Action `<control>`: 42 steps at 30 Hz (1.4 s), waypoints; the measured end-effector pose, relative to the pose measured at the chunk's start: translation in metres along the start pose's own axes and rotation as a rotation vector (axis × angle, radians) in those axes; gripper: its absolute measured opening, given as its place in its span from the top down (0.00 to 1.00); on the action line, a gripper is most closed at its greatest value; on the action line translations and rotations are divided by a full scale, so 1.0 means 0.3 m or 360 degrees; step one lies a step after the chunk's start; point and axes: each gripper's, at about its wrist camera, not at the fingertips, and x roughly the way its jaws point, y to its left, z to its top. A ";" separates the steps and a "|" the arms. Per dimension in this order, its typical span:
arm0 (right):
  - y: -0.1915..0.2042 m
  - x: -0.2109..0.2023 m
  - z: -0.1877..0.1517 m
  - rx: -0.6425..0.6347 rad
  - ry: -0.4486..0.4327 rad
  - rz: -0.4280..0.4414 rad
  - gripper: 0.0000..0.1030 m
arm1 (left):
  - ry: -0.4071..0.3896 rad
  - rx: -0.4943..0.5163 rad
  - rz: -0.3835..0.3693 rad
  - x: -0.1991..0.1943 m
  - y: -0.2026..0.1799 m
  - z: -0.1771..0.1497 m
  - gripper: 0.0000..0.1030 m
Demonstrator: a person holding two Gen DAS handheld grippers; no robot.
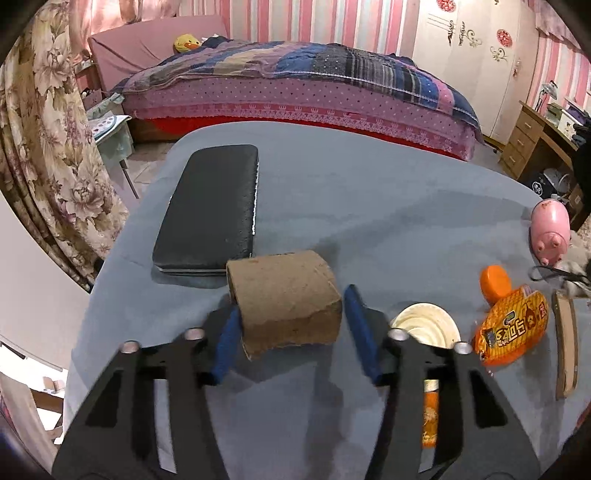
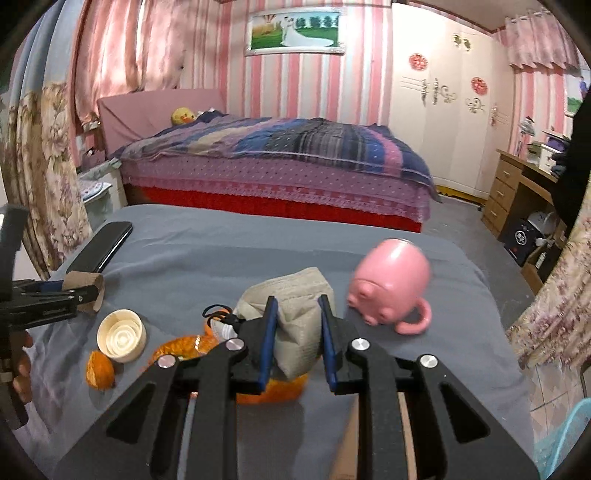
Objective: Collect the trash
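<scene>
My right gripper [image 2: 295, 339] has its jaws clamped on the grey face mask [image 2: 295, 314], lifted just above the tabletop [image 2: 221, 258]. My left gripper [image 1: 291, 332] stands half open around the cardboard tube [image 1: 284, 299], with its right pad clear of the cardboard. I should centre the tube and squeeze gently so it doesn't crush or roll away.

I'm working in a home bedroom, made bed [image 2: 280, 155] with patchwork quilt, pink striped wallpaper [image 2: 295, 81], white wardrobe [image 2: 443, 110], floral curtains [image 1: 40, 147], wooden desk [image 2: 517, 192], framed picture [image 2: 295, 33]
</scene>
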 end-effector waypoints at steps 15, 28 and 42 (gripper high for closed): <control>-0.271 -0.299 -0.088 0.0133 -0.0108 -0.0136 0.78 | -0.0330 0.0126 -0.0166 -0.299 -0.293 -0.029 0.82; -0.539 -0.480 -0.236 0.0303 -0.0102 -0.0265 0.78 | -0.0313 0.0219 -0.0041 -0.388 -0.275 -0.137 0.33; -0.447 -0.325 -0.262 0.0278 -0.0023 -0.0174 0.78 | -0.0120 0.0078 0.0007 -0.090 -0.070 -0.063 0.16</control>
